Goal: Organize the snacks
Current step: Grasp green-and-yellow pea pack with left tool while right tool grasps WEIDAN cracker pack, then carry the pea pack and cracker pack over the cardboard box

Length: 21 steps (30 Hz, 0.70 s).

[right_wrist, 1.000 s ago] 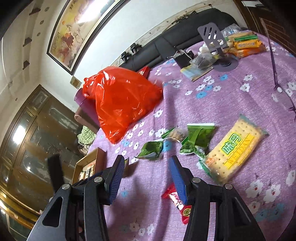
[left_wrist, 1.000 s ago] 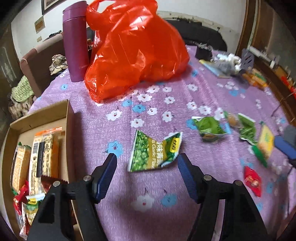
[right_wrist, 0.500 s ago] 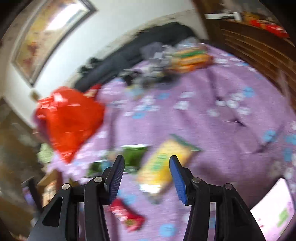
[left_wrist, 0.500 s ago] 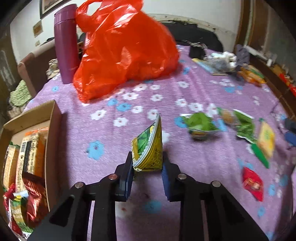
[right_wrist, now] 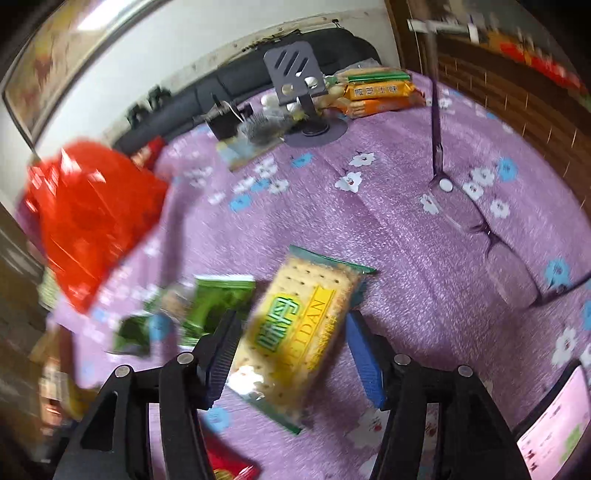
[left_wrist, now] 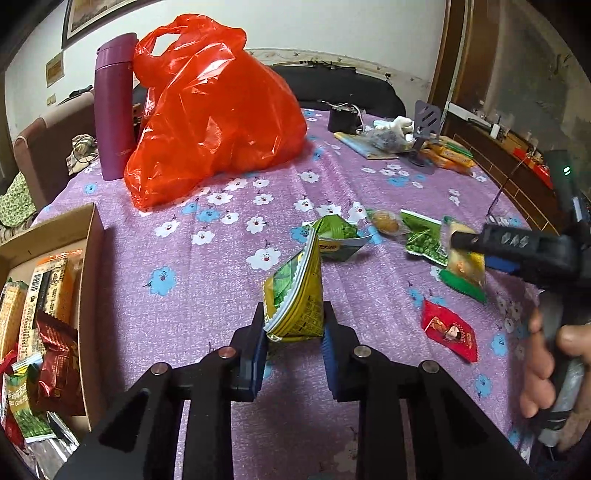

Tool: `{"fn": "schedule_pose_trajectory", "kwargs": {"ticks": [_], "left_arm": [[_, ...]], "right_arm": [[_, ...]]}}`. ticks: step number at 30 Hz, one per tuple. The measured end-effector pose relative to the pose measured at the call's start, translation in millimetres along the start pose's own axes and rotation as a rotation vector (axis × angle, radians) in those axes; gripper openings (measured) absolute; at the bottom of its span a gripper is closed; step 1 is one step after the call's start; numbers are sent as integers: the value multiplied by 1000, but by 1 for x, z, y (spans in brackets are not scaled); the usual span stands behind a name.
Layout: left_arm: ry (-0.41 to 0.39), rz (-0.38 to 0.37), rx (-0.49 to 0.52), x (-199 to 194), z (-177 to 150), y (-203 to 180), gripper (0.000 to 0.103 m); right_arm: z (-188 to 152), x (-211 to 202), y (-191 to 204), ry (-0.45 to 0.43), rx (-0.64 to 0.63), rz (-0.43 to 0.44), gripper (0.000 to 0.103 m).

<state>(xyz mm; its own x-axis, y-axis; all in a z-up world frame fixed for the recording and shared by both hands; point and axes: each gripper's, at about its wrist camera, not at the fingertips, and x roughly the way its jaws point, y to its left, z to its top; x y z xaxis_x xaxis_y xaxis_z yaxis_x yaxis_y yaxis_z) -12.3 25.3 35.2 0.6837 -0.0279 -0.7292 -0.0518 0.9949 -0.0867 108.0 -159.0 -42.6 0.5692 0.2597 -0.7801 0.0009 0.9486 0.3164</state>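
Left gripper [left_wrist: 294, 345] clamped on pea packet [left_wrist: 295, 295] right of box [left_wrist: 86, 258]; right gripper [right_wrist: 291, 354] apart around crackers [right_wrist: 299, 328].

A home living room: floral tablecloth [left_wrist: 229, 266], dark sofa [left_wrist: 332, 88], framed painting [left_wrist: 96, 11] on the wall

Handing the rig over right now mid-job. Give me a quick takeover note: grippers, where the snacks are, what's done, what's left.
Left gripper: shut on the green pea packet, lifted on edge above the cloth.
Right gripper: open, straddling the cracker pack; not clamped yet.
Cardboard box, at left: already holds several snacks.
Left on the table: two green packets, a small round snack, the red packet.
Next: probably box the pea packet, grip the crackers.
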Motion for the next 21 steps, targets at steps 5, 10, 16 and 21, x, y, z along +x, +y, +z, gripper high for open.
{"fn": "schedule_pose_trajectory", "kwargs": {"ticks": [5,10,16,21], "left_arm": [[-17,-21,-1,-2,0,1,25],[-27,-32,6,-4,-1,-1,25],[-31,-44,10,-5,-1,-3,25],[-45,-46,10,-8,-1,-2,25]], "right_arm": [[-8,-4,13,-10,-106,-57,58],[-17,-4,22,-18,-180,-84,51],[-18,-3,22,-15,-187,-94,51],[-14,-14,12,-27,-136,-40,50]]}}
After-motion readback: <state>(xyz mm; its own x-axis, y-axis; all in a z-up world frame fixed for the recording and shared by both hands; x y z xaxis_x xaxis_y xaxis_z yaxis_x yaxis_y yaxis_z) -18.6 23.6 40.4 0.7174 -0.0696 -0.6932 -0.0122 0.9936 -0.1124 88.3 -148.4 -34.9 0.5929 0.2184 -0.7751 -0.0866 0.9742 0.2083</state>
